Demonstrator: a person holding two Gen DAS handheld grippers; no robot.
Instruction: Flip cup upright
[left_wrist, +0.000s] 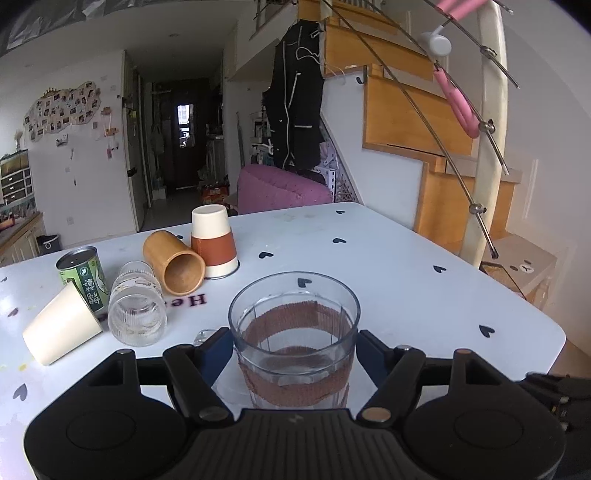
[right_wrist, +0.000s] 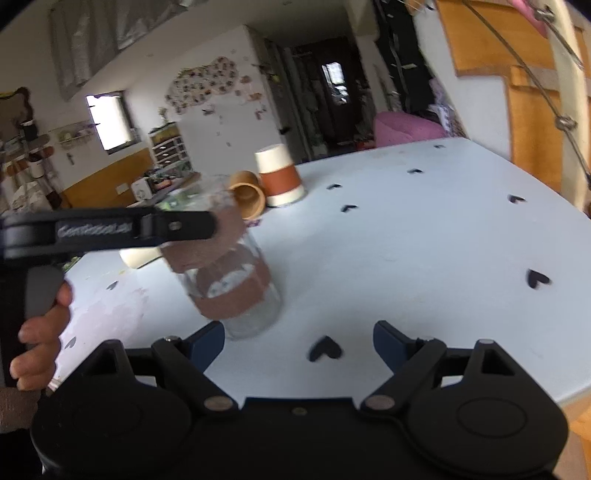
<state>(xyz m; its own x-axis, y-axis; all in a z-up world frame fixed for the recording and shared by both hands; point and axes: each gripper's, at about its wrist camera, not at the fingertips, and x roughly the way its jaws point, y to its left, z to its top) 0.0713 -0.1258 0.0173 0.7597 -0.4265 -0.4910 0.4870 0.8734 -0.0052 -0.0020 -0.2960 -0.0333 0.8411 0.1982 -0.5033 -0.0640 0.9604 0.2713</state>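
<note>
A clear glass cup (left_wrist: 295, 332) with a brown woven band stands mouth up between the fingers of my left gripper (left_wrist: 294, 343), which is shut on its sides. In the right wrist view the same glass cup (right_wrist: 236, 280) leans slightly, its base at or just above the white table (right_wrist: 406, 240); contact with the table is unclear. The left gripper's black body (right_wrist: 110, 229) reaches in from the left, held by a hand (right_wrist: 40, 332). My right gripper (right_wrist: 299, 332) is open just to the right of the glass, holding nothing.
To the left on the table (left_wrist: 406, 295) are a ribbed glass (left_wrist: 136, 306), a bamboo cup (left_wrist: 173, 262) and a cream cup (left_wrist: 61, 328), all on their sides. A cream-and-brown cup (left_wrist: 214, 240) stands upside down beside a green can (left_wrist: 83, 277). The table edge runs along the right.
</note>
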